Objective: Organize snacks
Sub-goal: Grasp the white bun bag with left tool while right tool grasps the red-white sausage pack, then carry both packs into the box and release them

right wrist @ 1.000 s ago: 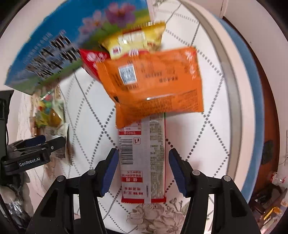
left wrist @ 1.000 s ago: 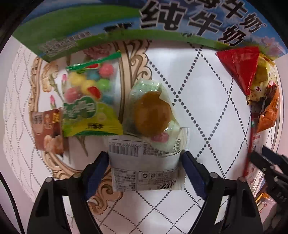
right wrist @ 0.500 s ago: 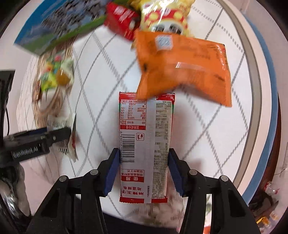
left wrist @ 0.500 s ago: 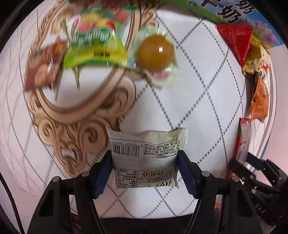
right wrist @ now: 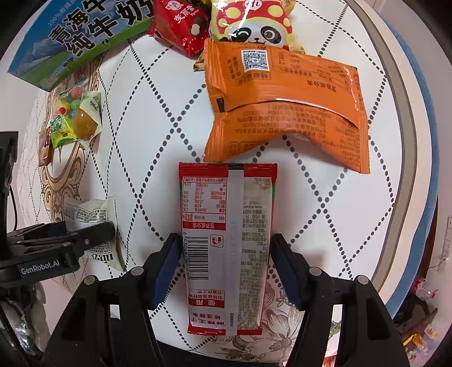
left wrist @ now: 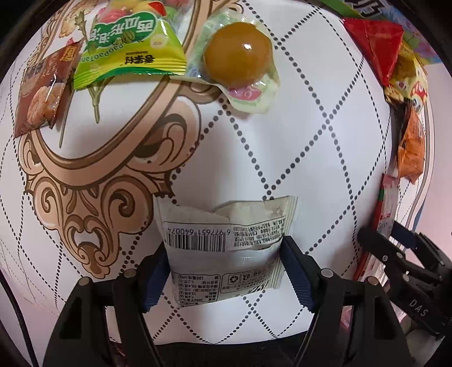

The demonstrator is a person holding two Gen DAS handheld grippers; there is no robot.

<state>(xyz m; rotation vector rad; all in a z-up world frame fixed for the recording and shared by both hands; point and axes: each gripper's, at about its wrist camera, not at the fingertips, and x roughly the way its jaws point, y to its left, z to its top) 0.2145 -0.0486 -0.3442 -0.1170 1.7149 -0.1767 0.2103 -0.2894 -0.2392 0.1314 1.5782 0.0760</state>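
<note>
Here, left gripper clamped on a white snack packet, barcode up, above the white patterned table, with a green candy bag, a wrapped brown ball and a brown sachet lying farther ahead. Right gripper closed around a long red-edged packet, its far end just short of an orange pouch. Beyond that, a panda-print bag, a red packet and a milk carton.
</note>
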